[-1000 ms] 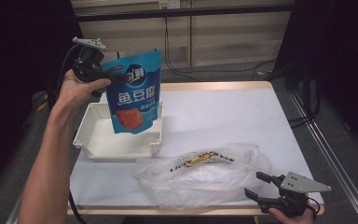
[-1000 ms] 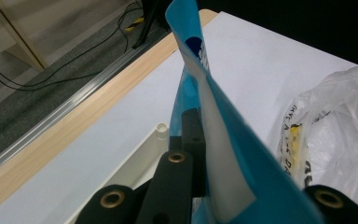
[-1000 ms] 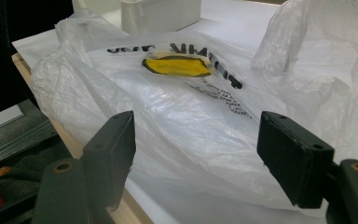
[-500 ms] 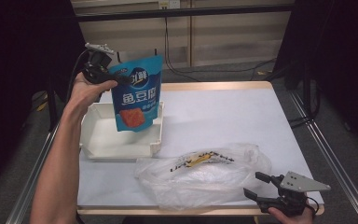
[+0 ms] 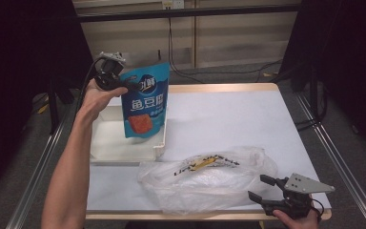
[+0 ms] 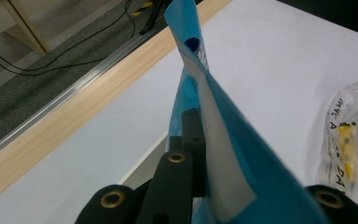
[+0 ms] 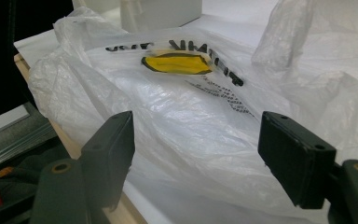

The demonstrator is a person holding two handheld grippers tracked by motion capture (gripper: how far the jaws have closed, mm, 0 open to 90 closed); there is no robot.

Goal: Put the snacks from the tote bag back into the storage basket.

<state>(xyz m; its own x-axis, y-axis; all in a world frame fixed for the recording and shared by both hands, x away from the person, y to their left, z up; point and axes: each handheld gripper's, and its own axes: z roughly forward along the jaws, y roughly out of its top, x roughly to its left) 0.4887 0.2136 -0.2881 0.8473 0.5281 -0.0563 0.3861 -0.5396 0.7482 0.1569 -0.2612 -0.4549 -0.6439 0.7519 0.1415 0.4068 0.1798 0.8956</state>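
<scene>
A blue snack pouch (image 5: pixel 144 106) with white lettering and an orange picture hangs upright over the white tray (image 5: pixel 106 143). My left gripper (image 5: pixel 124 85) is shut on the pouch's top left corner; in the left gripper view the blue pouch (image 6: pixel 223 121) sits pinched between the black jaws. A crumpled clear plastic bag (image 5: pixel 205 177) with black and yellow print lies near the table's front edge. My right gripper (image 5: pixel 262 187) stands open at the front right, its jaws pointing at the bag's right end. In the right gripper view the plastic bag (image 7: pixel 191 107) lies just beyond the spread jaws, untouched.
The white table (image 5: pixel 228 119) has a wooden rim, with bare surface at the back right. Metal rails run along both sides, and cables lie on the floor behind. The tray's front right corner lies close to the bag.
My left hand has come down and to the right with the pouch, so it now hangs lower over the tray. The right gripper and the bag have stayed still.
</scene>
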